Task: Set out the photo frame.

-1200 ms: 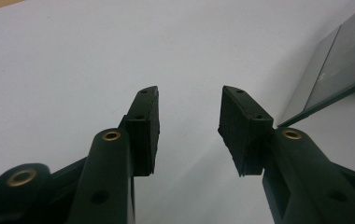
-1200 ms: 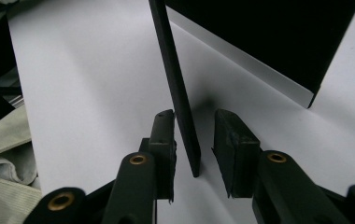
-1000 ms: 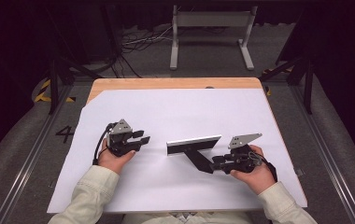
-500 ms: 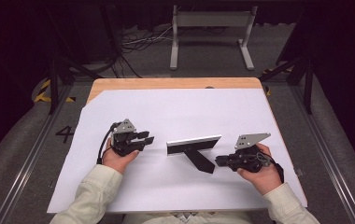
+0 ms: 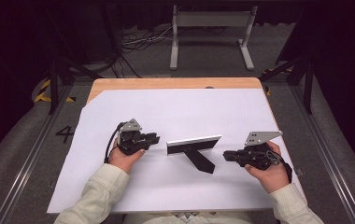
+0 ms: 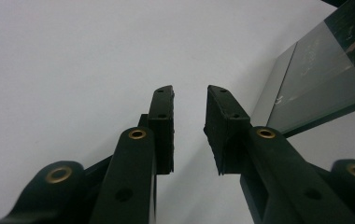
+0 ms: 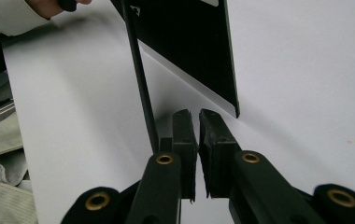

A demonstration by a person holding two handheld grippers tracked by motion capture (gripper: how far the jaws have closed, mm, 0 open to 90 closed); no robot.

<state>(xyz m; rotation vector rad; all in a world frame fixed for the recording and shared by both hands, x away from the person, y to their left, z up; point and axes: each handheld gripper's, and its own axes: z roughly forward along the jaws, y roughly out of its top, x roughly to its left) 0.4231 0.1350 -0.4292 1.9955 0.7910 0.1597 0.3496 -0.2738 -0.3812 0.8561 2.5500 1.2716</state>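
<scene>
The picture frame [image 5: 194, 144] stands upright on its rear prop near the middle of the white-covered table [image 5: 166, 107], between both tools. The left hand-held gripper [image 5: 153, 138], just beside its left end, has been closing; jaws part open, empty. The right hand-held gripper [image 5: 228, 155], nearly closed, holds nothing. Risk: a one-sided push may tip the frame.

High view: fixed above the person's side, looking forward and down over the whole table [image 5: 175, 84]. Each gripper view sits low and close, sharing the black stand [image 5: 195, 148] [image 6: 325, 74] [image 7: 185, 42].
</scene>
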